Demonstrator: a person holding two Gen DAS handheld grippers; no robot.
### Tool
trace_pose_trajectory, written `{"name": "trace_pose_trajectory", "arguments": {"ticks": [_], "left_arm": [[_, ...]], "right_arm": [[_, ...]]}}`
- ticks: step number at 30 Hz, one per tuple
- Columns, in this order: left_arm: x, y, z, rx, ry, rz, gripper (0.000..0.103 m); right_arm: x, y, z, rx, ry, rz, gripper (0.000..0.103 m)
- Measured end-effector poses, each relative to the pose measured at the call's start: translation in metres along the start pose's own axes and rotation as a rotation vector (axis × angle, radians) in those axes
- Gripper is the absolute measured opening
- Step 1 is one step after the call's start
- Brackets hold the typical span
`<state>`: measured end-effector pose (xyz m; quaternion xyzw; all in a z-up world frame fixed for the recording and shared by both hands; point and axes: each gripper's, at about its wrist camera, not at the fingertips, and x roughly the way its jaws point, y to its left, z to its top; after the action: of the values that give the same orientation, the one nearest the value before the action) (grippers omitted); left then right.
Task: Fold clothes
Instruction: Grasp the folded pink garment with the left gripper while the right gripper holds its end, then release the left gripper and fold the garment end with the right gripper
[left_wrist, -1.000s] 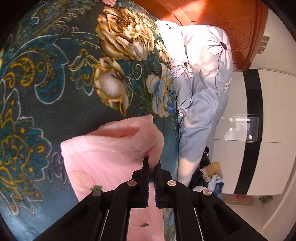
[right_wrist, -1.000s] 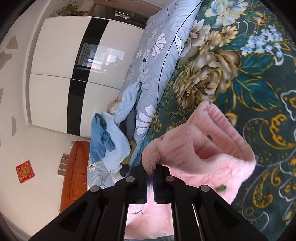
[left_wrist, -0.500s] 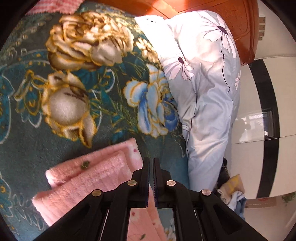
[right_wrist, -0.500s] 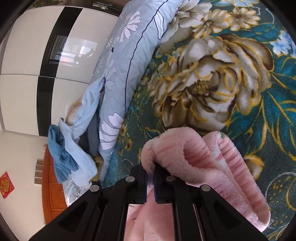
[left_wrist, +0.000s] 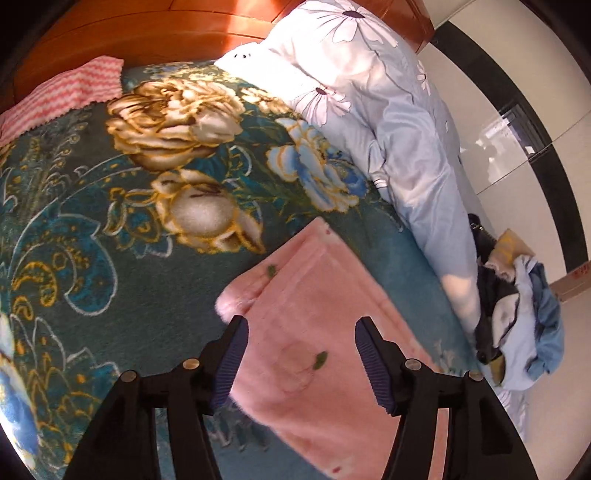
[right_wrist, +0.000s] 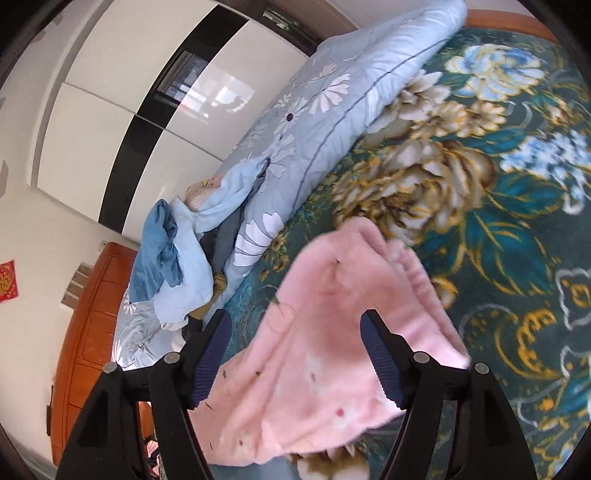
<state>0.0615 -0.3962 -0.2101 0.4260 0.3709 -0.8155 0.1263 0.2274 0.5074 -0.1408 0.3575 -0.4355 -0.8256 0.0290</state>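
Both of my grippers stand spread wide with nothing between the fingers — the left gripper (left_wrist: 301, 363) and the right gripper (right_wrist: 293, 363) each hang just above the pink fleece garment (left_wrist: 314, 325), which I see lying folded on the green floral blanket (left_wrist: 110, 229). From my left wrist view the garment is a flat oblong with a thick rolled edge on its near-left side, small green leaf marks on the pile, and its far corner pointing toward the pale blue daisy-print quilt (left_wrist: 399, 122) bunched along the bed's far side. From my right wrist view the same garment (right_wrist: 325, 354) looks looser: a ridged cuff or hem curls up at its right edge, slightly blurred. Beyond the quilt I see a heap of blue clothes (left_wrist: 524, 317) — denim blue and light blue pieces tangled over something dark. A pink-and-white zigzag cloth (left_wrist: 62, 92) lies at the blanket's top corner against the orange wooden headboard (left_wrist: 147, 29). A white wardrobe with black bands (right_wrist: 122, 122) fills the background.
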Motion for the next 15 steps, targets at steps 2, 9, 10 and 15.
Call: {"name": "trace_pose_trajectory", "arguments": {"ticks": [2, 9, 10, 15], "left_arm": [[0.000, 0.020, -0.017, -0.029, 0.036, -0.007, 0.064], [-0.004, 0.049, -0.064, -0.149, 0.117, -0.077, 0.064], [-0.005, 0.049, -0.069, -0.155, 0.131, -0.087, 0.064], [-0.012, 0.042, -0.087, -0.119, 0.144, -0.078, 0.065]], "right_arm": [[-0.014, -0.028, -0.020, 0.065, -0.009, -0.039, 0.073], [0.019, -0.089, -0.060, 0.357, 0.012, 0.063, 0.073], [0.027, -0.086, -0.060, 0.362, -0.003, 0.069, 0.075], [0.053, -0.052, -0.048, 0.280, -0.039, 0.020, 0.096]]}}
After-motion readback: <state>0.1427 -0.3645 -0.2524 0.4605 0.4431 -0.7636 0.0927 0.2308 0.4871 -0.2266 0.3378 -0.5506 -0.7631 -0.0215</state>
